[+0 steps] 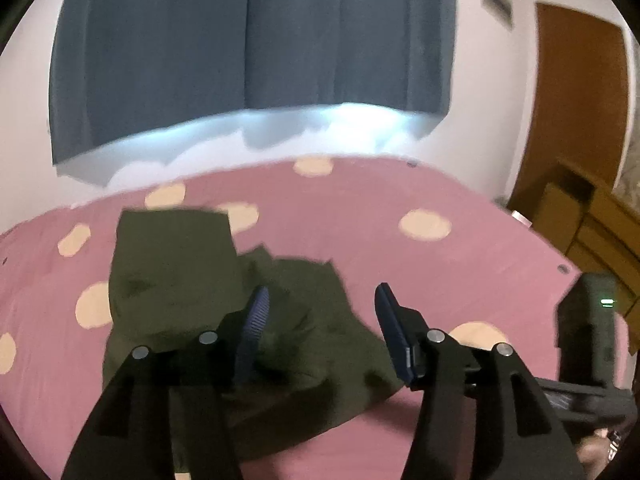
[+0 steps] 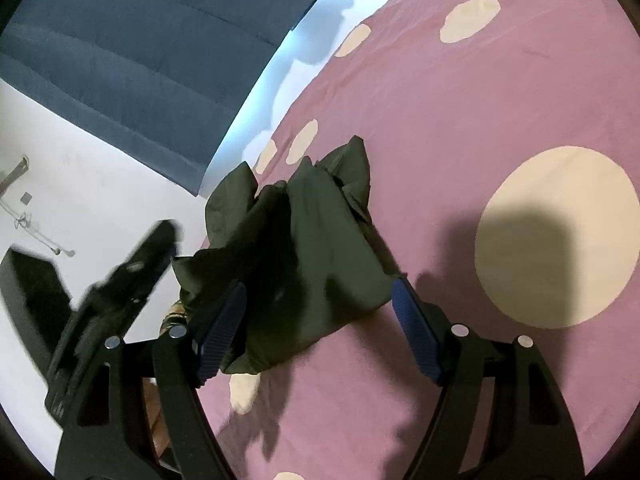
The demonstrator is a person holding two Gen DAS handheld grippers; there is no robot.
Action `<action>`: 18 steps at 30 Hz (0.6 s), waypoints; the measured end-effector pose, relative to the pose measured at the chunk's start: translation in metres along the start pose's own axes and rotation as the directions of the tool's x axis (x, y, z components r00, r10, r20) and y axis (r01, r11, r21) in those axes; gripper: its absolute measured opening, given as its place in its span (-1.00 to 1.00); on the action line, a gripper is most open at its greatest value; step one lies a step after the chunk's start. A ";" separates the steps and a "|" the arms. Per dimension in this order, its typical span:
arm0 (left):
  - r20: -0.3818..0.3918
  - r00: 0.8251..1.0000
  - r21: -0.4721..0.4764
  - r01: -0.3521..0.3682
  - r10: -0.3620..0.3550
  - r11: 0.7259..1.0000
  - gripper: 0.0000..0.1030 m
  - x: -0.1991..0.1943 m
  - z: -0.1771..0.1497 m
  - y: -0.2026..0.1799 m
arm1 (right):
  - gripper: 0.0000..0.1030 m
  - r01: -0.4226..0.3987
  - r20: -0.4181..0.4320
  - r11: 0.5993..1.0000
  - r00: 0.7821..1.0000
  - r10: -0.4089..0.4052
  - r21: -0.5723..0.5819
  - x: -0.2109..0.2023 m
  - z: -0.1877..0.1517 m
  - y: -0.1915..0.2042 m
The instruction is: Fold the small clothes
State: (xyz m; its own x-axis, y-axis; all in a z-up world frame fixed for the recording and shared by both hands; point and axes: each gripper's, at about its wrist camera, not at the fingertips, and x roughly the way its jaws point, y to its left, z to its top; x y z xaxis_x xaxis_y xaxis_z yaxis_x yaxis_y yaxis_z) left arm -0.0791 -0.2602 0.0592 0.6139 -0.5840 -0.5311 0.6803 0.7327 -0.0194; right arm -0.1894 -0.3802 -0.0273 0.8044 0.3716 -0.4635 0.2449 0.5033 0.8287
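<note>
A: Olive-green garment (image 1: 224,312), where does it lie?

B: Bunched on the pink bedsheet (image 1: 400,280) with its cream dots, crumpled into soft folds, corners sticking up. Its near edge is close to the foot of the bed in the right wrist view.

A: Room around it?

B: Plenty of bare sheet to its right and beyond it, up to the bed's far edge under the dark blue curtain (image 1: 248,40).

A: The fingers?

B: The left gripper (image 1: 320,336) has its blue ribbed fingers spread wide, hovering over the cloth and gripping nothing. The right gripper (image 2: 316,332) is spread as well; the garment's lower edge sits between its fingers, and whether the left pad touches the cloth I cannot tell.

A: Anything in the way?

B: The other gripper's black body shows at the edge of each view. A wooden door (image 1: 580,100) and wooden furniture (image 1: 592,220) stand to the right, off the bed.
</note>
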 end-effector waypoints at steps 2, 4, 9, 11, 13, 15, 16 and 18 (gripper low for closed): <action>0.062 0.998 -0.038 0.001 0.002 0.999 0.15 -0.026 -0.001 0.009 | 0.46 -0.005 0.001 1.000 1.000 0.005 -0.002 -0.005 0.000 0.002; 0.098 0.995 -0.072 0.015 -0.007 0.997 0.24 -0.047 -0.006 0.024 | 0.46 -0.012 -0.001 1.000 1.000 0.012 -0.008 -0.007 0.001 0.005; 0.129 0.987 -0.124 -0.083 0.099 0.989 0.29 -0.091 -0.040 0.078 | 0.47 -0.080 -0.029 0.997 0.996 0.080 0.003 -0.006 0.004 0.020; 0.101 0.986 -0.137 -0.119 0.134 0.983 0.30 -0.094 -0.056 0.095 | 0.48 -0.108 -0.050 0.994 0.993 0.108 0.008 0.001 0.005 0.028; 0.053 0.984 -0.140 -0.159 0.167 0.977 0.30 -0.092 -0.074 0.110 | 0.48 -0.121 -0.068 0.993 0.990 0.121 0.007 0.011 0.007 0.036; -0.010 0.983 -0.147 -0.182 0.182 0.972 0.30 -0.081 -0.087 0.120 | 0.49 -0.138 -0.114 0.990 0.984 0.139 0.014 0.028 0.012 0.044; -0.032 0.983 -0.156 -0.183 0.180 0.971 0.30 -0.076 -0.092 0.123 | 0.49 -0.146 -0.133 0.988 0.980 0.150 0.038 0.039 0.016 0.047; -0.065 0.980 -0.165 -0.198 0.190 0.966 0.30 -0.065 -0.101 0.126 | 0.49 -0.161 -0.167 0.985 0.971 0.170 0.070 0.053 0.024 0.051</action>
State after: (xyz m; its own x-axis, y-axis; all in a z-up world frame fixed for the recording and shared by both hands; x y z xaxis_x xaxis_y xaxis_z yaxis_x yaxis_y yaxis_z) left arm -0.0732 -0.0949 0.0058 0.7045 -0.4101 -0.5792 0.4696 0.8813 -0.0530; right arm -0.1210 -0.3530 -0.0020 0.7325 0.5770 -0.3613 0.1497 0.3812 0.9123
